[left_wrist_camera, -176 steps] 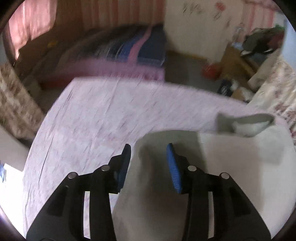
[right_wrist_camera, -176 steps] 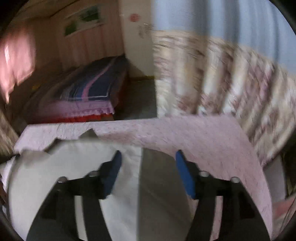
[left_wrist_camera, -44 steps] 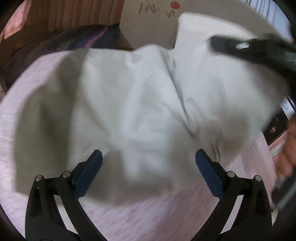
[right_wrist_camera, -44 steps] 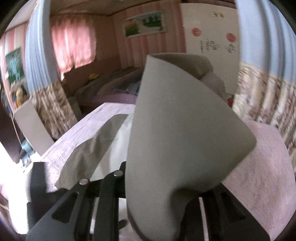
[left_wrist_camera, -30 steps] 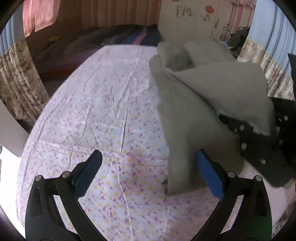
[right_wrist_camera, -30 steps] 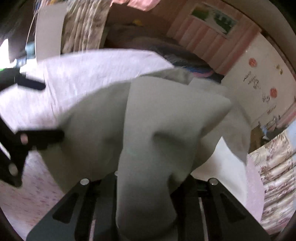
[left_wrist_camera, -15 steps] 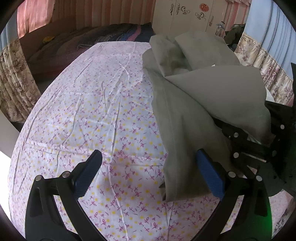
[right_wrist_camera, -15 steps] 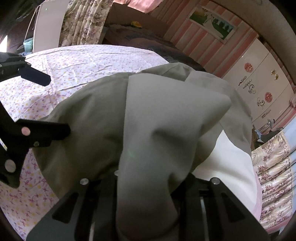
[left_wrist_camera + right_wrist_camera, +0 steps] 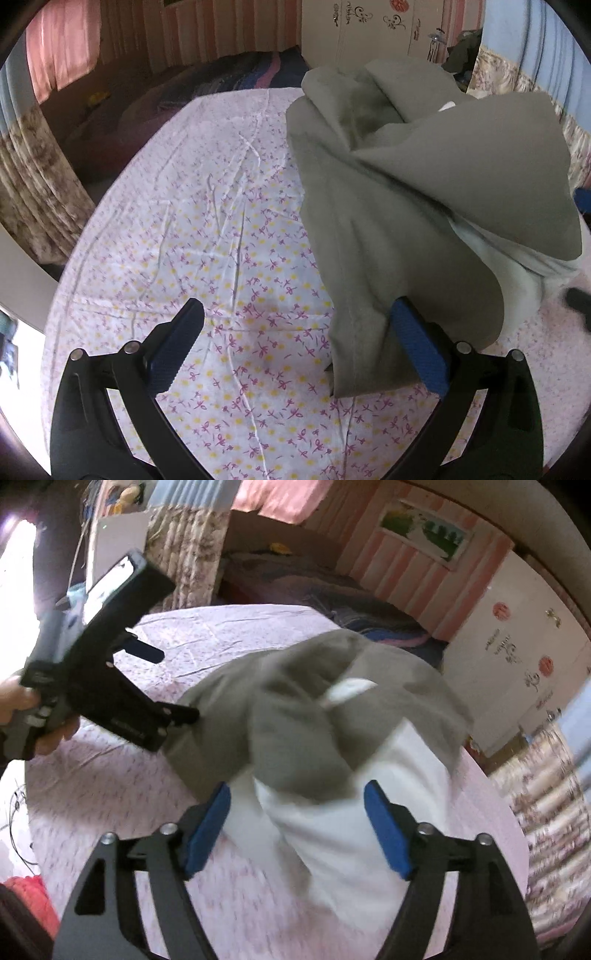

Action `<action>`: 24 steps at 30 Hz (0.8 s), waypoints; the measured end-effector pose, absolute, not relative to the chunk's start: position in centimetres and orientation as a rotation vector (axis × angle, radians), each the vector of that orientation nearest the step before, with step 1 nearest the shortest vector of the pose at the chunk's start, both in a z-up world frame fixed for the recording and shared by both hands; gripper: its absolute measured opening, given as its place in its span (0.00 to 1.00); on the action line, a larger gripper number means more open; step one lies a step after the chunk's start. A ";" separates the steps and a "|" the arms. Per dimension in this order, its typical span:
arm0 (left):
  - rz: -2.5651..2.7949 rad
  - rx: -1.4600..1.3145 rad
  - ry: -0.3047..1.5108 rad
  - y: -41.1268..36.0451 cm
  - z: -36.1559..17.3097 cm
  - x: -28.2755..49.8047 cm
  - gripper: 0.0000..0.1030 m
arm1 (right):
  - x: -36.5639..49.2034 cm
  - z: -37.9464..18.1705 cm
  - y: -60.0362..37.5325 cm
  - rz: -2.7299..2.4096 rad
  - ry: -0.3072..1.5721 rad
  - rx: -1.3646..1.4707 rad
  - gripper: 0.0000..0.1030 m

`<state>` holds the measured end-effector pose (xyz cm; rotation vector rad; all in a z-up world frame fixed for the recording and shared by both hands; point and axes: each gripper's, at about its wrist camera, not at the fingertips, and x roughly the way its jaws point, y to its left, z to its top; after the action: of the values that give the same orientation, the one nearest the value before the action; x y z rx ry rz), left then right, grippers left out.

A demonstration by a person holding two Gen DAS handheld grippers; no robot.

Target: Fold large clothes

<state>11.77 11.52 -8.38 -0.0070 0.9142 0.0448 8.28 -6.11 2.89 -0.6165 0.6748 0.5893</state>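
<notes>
Now the right gripper (image 9: 297,827), just opened and released, hovers above the rumpled grey garment (image 9: 295,720).

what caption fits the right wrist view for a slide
Open right claw, just released, above a rumpled grey-and-white garment on the floral bedsheet.

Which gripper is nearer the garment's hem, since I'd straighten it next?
Left. The left gripper straddles the grey garment's hem; the right gripper, jaws just opened, sits over its white side.
</notes>
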 end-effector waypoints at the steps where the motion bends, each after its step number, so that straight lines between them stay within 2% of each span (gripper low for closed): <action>1: 0.046 -0.001 0.914 11.4 -8.2 11.7 0.97 | 7.9 3.4 -7.5 0.561 0.666 -0.612 0.74; 7: 0.040 0.017 0.919 10.6 -7.5 11.1 0.97 | 9.1 5.6 -14.5 0.376 0.642 -0.503 0.75; 12: 0.013 0.009 0.902 9.5 -5.9 10.7 0.97 | 13.3 5.0 -18.8 0.261 0.673 -0.333 0.75; 21: -0.149 -0.135 0.740 7.8 2.7 9.5 0.97 | 16.5 4.6 -21.3 0.217 0.658 -0.166 0.77; 24: -0.218 -0.123 0.750 5.5 3.4 11.4 0.97 | 17.3 3.9 -21.5 0.228 0.686 -0.109 0.77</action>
<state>11.40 5.53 3.42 -0.1227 0.7501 -0.2181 17.27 -21.49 3.93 -0.1086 0.6861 0.2281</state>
